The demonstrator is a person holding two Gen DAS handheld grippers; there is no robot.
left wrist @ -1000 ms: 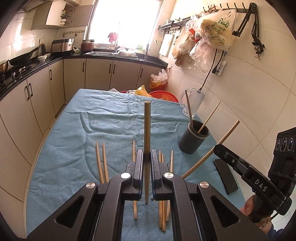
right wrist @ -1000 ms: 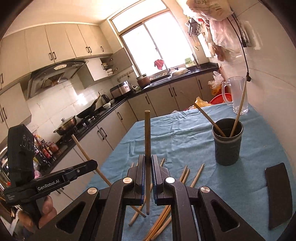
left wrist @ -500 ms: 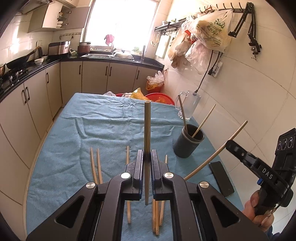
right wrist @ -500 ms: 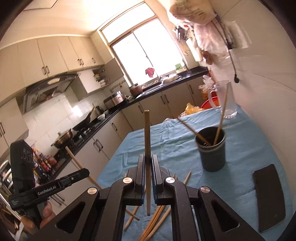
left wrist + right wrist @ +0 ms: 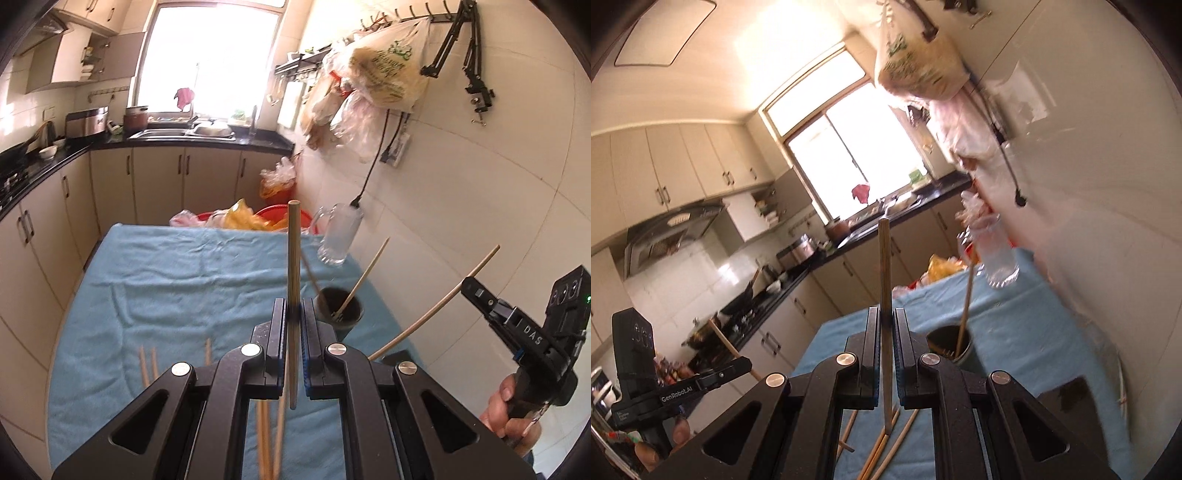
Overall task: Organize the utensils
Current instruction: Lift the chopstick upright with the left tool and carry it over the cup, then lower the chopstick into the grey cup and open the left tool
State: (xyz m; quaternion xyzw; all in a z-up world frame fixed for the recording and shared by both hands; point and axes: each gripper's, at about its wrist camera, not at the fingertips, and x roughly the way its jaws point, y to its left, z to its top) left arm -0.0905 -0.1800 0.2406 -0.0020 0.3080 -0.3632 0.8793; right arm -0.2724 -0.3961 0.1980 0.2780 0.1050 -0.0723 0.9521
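At the top centre of your left wrist view, a large bright window floods the kitchen with daylight. Below it you see a black countertop running over cream cabinet doors with dark handles, which turn the corner and continue down the left edge of the frame. A steel sink sits under the window. The right half shows a white tiled wall with a row of hooks near the top. In your right wrist view, cream upper cabinets fill the left middle, with a grey range hood beneath them, and a pale ceiling spreads across the top.
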